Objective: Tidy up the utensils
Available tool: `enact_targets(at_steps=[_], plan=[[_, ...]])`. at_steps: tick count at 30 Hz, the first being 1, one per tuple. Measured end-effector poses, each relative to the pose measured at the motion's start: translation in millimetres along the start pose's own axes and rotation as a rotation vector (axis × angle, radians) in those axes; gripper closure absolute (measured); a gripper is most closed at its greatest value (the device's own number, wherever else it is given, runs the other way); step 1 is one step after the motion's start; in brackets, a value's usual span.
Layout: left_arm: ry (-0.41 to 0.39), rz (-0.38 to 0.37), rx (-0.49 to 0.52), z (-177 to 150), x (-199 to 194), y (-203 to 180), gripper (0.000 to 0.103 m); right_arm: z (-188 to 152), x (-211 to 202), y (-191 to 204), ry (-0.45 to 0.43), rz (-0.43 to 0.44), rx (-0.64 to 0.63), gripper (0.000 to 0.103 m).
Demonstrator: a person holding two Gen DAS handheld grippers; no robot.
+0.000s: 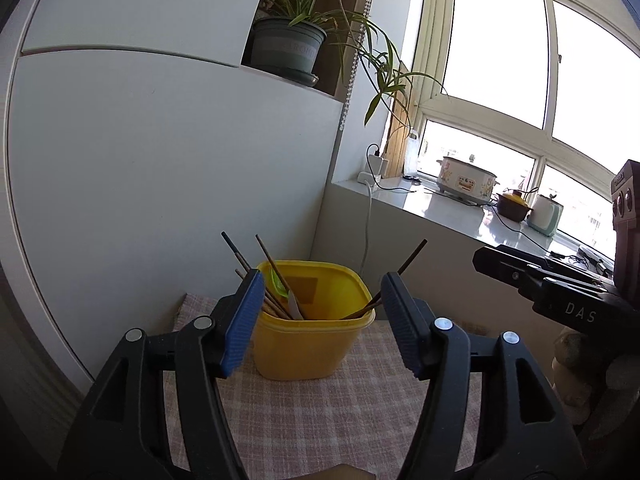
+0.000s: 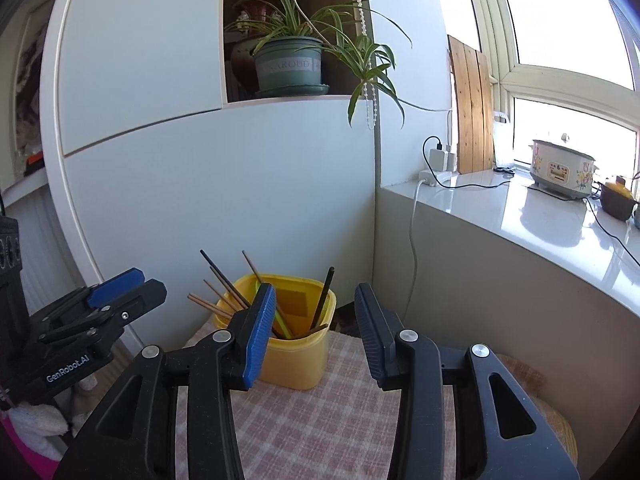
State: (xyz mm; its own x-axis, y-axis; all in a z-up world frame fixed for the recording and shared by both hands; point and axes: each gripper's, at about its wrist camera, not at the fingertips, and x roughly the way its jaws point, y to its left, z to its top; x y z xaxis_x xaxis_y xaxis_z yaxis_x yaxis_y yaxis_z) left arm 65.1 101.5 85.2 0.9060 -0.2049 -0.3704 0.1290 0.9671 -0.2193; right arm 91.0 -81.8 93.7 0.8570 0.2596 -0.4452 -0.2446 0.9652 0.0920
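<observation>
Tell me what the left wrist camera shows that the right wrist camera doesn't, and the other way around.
Only the left wrist view shows the pale green appliance on the windowsill and a white utensil in the container. Only the right wrist view shows the dark shelf at far left. Both show the yellow container of chopsticks on the checked cloth, the potted plant, the floral cooker, and the open left gripper and right gripper.

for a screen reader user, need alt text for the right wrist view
Open right tongs hover before a yellow container of chopsticks on a checked cloth; the left tongs sit at left.
</observation>
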Motion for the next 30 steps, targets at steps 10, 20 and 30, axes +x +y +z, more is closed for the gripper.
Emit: enact_targets(at_steps=[10,20,30], plan=[[0.025,0.057,0.034,-28,-28,-22,0.005,-27,-27,-22,0.006,-0.061,0.044,0.04],[0.029,0.157,0.11,-42,-38,-45,0.0,-47,-35,-31,0.009,-0.112,0.059,0.018],[0.05,0.21,0.126,-55,-37,-48,0.0,-67,-35,-35,0.028,-0.143,0.062,0.005]])
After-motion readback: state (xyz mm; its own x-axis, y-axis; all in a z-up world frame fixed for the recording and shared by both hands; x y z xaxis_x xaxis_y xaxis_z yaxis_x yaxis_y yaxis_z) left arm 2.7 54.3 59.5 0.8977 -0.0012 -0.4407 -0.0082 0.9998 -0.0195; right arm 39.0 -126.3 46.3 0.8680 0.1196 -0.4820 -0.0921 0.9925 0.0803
